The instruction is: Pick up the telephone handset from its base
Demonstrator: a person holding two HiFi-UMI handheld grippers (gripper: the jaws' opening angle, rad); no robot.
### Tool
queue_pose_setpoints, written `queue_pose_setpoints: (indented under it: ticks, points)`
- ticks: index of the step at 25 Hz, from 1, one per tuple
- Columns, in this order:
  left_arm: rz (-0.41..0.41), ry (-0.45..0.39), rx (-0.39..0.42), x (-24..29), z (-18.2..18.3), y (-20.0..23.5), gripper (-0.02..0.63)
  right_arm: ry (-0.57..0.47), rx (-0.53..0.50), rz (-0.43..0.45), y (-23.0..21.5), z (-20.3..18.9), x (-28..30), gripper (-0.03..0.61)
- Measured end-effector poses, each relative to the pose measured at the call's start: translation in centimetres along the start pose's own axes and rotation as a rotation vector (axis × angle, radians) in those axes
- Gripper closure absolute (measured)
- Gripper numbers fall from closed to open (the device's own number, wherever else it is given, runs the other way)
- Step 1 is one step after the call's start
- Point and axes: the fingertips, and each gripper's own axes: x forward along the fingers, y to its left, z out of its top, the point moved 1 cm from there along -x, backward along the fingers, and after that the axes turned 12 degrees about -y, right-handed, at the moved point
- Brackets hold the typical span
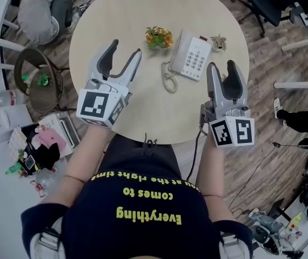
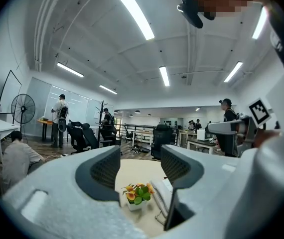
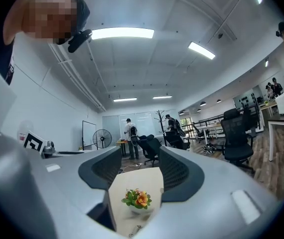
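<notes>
Round and pale, the counter (image 1: 116, 15) stands on a wooden floor in an open office, with desks and chairs around it.

At the left, the left tongs (image 1: 125, 47) hover over the counter, spread wide with nothing between them. They point past a small potted plant (image 1: 159, 38) with orange blooms. Just right of the plant lies the white telephone, and its handset (image 1: 176, 52) rests in the cradle along the left side of the base (image 1: 196, 58), not yet touched. A coiled cord (image 1: 169, 81) loops out at the near end of the handset. A little ornament (image 1: 218, 42) sits just beyond the base's far right corner. The right tongs (image 1: 221, 65) hang near the base's near right corner, likewise spread and empty.

The handset has the plant close on one side and the keypad on the other, so there is little room for error. Tongs coming in wide from the left could tip the plant. A pinch placed too near one end may let the smooth shell swing or slip. If the cord snags or pulls taut, a quick lift could drag the light base across the counter, unless the other tongs steady it.
</notes>
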Motion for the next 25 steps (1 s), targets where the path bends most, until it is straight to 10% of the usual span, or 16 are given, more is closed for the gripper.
queue_pose_setpoints:
  ticks: [25]
  points:
    - [-0.101,0.08,-0.094,3.0,-5.0,2.9,0.359,0.162,0.019,-0.065,-0.1,-9.0,4.1,0.365]
